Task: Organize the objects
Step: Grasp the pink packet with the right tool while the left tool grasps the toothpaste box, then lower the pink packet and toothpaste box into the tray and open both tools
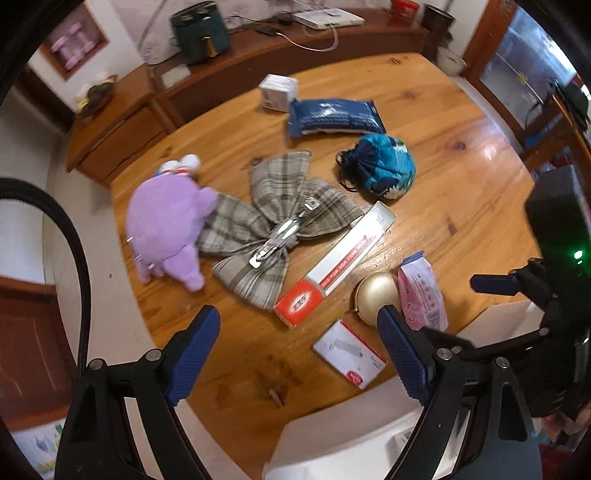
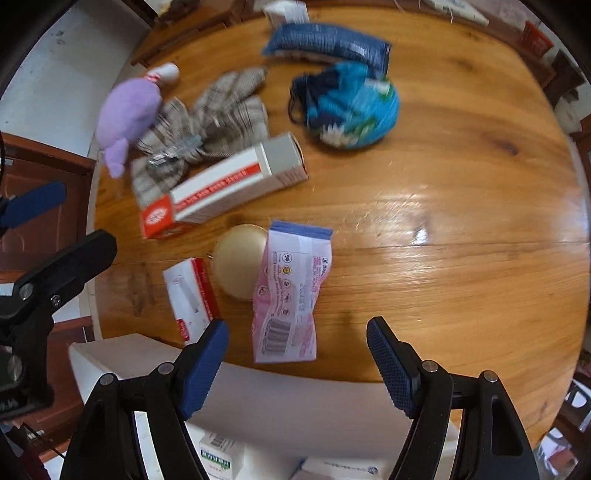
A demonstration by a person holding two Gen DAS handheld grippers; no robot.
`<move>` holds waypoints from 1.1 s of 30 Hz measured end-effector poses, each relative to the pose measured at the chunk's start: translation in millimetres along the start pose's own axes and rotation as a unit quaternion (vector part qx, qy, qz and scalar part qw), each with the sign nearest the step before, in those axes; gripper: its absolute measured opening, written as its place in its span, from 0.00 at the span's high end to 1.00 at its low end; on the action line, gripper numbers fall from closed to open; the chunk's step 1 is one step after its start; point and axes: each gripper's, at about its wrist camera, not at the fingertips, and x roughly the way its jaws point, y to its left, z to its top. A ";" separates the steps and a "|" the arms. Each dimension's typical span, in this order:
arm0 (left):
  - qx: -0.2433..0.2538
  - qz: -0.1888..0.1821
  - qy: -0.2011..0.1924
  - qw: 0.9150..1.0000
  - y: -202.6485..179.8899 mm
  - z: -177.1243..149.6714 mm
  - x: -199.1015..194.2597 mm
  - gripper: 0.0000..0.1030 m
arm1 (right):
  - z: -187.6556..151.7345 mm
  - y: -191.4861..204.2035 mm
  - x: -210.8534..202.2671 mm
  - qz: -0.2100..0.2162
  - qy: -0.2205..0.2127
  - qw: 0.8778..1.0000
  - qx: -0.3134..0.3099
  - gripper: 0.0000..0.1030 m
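Observation:
Both grippers hang open and empty above the near edge of a round wooden table [image 1: 443, 110]. My left gripper [image 1: 299, 354] is over the table's near-left part. My right gripper [image 2: 297, 363] is over a pink wipes packet [image 2: 291, 291]. On the table lie a purple plush toy [image 1: 166, 225], a plaid bow with a metal clip [image 1: 273, 218], a long red-and-white box [image 1: 332, 266], a gold round case [image 1: 376, 295], a small white-and-red box [image 1: 349, 352], a blue drawstring pouch [image 1: 384, 166], a blue packet [image 1: 332, 116] and a small white box [image 1: 277, 90].
A white bin [image 2: 295, 417] stands at the table's near edge under both grippers, with small boxes [image 2: 218, 458] inside. A wooden sideboard [image 1: 221, 74] with an air fryer [image 1: 199, 31] runs behind the table. The right gripper shows at the right of the left wrist view [image 1: 517, 288].

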 end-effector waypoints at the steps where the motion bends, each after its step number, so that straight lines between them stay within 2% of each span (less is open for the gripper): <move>1: 0.006 -0.002 0.003 1.000 -2.2 2.1 4.6 0.14 | 0.8 -0.6 5.2 -0.002 0.007 1.000 0.003 0.24; 3: 0.018 -0.003 0.013 1.000 -6.1 5.0 15.6 0.16 | 1.4 -2.1 14.9 -0.003 0.020 1.000 0.008 0.25; 5: 0.034 -0.009 0.026 0.999 -10.7 6.1 26.3 0.19 | 0.9 -3.2 22.2 -0.003 0.030 0.999 0.012 0.30; 10: 0.045 -0.018 0.053 0.997 -15.6 8.9 48.9 0.38 | -1.9 -4.4 28.5 -0.012 0.035 0.999 0.011 0.42; 11: 0.045 -0.023 0.059 0.997 -15.8 9.3 54.1 0.44 | -2.3 -4.0 28.4 -0.015 0.034 0.999 0.009 0.43; 13: 0.046 -0.014 0.054 0.997 -16.2 9.8 56.6 0.48 | -3.3 -4.0 27.8 -0.023 0.032 0.999 0.007 0.50; 15: 0.042 -0.032 0.058 0.997 -15.8 11.6 58.9 0.52 | -4.4 -4.8 26.9 -0.029 0.030 0.999 0.007 0.57; 17: 0.033 -0.042 0.067 0.996 -16.0 12.4 63.8 0.56 | -5.5 -6.8 26.5 -0.026 0.030 0.999 0.008 0.57; 20: 0.039 -0.032 0.072 0.996 -22.2 11.5 70.1 0.56 | -8.9 -11.4 25.9 -0.016 0.027 0.999 0.015 0.59; 23: 0.031 -0.027 0.077 0.996 -25.3 10.4 75.8 0.62 | -13.1 -16.0 24.7 -0.009 0.023 0.999 0.022 0.60; 29: -0.001 -0.010 0.048 0.999 -24.3 5.2 61.8 0.73 | -23.2 -23.0 10.2 0.005 -0.010 1.000 0.028 0.62; 33: -0.029 -0.014 0.031 0.999 -20.8 0.4 43.4 0.73 | -31.5 -27.3 -7.7 0.008 -0.044 0.999 0.030 0.62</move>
